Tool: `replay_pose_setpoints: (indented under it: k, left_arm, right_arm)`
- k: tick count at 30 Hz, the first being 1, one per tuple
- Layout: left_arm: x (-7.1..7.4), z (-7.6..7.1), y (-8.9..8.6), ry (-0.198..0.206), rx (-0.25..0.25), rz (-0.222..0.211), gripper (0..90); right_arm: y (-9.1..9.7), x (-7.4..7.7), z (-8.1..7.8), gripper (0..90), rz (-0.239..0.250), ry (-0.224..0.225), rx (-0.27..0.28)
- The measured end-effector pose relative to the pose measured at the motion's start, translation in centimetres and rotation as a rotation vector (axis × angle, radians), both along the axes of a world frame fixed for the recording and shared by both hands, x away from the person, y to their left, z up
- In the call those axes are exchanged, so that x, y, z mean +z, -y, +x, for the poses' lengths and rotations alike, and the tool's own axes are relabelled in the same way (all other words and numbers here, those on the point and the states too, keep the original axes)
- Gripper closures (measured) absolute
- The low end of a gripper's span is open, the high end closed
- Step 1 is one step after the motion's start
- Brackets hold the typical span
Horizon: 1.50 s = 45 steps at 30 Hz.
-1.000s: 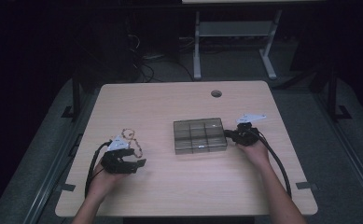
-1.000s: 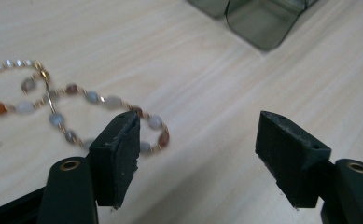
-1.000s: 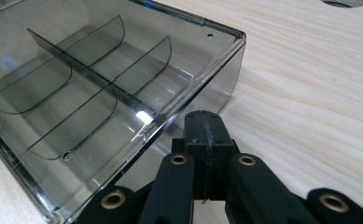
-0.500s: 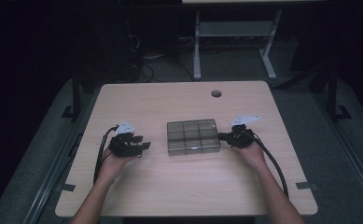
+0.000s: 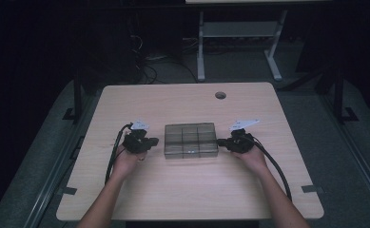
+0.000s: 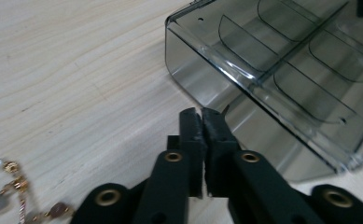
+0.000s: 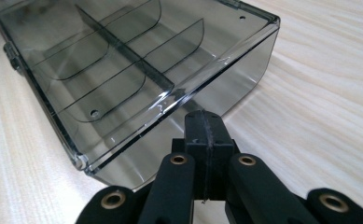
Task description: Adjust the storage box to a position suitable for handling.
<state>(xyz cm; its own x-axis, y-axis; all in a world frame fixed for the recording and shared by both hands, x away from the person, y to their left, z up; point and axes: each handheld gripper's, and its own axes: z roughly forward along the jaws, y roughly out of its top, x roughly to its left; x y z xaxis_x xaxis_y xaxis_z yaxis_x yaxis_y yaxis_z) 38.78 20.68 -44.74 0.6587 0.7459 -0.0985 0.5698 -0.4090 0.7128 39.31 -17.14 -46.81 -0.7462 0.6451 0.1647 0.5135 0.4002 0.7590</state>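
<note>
A smoky clear compartment box (image 5: 190, 140) with no lid lies mid-table, its cells empty. My left gripper (image 5: 153, 141) points at the box's left wall, a short way off it. Its jaws have just been closing and now stand shut with nothing between them (image 6: 201, 114); the box's corner (image 6: 282, 60) lies just beyond the tips. My right gripper (image 5: 220, 142) is shut and empty, its tips (image 7: 203, 116) right up against the box's right wall (image 7: 123, 65). A beaded gold chain (image 6: 6, 186) lies on the wood beside the left gripper.
The light wood table (image 5: 192, 190) has a round cable hole (image 5: 220, 95) at the back. Cables trail from both grippers toward the front edge. Behind the table a white desk frame (image 5: 239, 33) stands on the dark floor.
The left hand has moved up and right toward the box, and its jaws went from open to shut. The box and the right gripper have shifted a little to the left.
</note>
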Motion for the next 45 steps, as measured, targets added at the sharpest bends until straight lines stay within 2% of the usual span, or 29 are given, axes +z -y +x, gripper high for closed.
replay_pose_setpoints:
  k: [5, 7, 15, 21, 25, 32, 37, 41, 45]
  left_arm:
    - [-0.6, 0.3, 0.3, -0.020, -0.004, 0.014, 89.5]
    - [-0.7, 0.4, 0.4, -0.022, 0.003, -0.006, 89.6]
    - [-0.6, 0.5, 0.7, -0.017, -0.011, 0.001, 89.7]
    - [-0.6, 0.6, 0.6, -0.026, -0.010, -0.016, 89.9]
    - [-0.8, 0.6, 0.7, -0.041, -0.027, 0.002, 90.0]
    - [-0.7, 0.3, 0.8, -0.048, -0.032, 0.008, 90.0]
    - [-0.2, -0.5, 1.0, -0.043, -0.043, -0.007, 90.0]
    - [-0.3, -0.9, 0.9, -0.057, -0.048, -0.032, 90.0]
    - [-0.3, -1.4, 1.0, -0.061, -0.054, -0.030, 90.0]
  right_arm:
    - [-0.6, 0.0, -0.2, 90.0, 0.004, -0.006, 0.021]
    - [-0.7, 0.0, -0.2, 89.9, 0.001, -0.007, 0.026]
    - [-0.9, 0.0, -0.3, 90.0, 0.004, -0.009, 0.033]
    - [-1.0, 0.0, -0.4, 90.0, 0.006, -0.015, 0.026]
    - [-1.0, 0.1, -0.7, 90.0, -0.001, -0.019, 0.023]
    - [-1.0, 0.3, -1.4, 90.0, -0.024, -0.013, 0.027]
    - [-0.9, 0.4, -2.3, 90.0, -0.038, -0.017, 0.024]
    - [-0.8, 0.5, -2.6, 90.0, -0.039, -0.024, 0.021]
    - [-0.8, 0.5, -2.8, 90.0, -0.045, -0.025, 0.013]
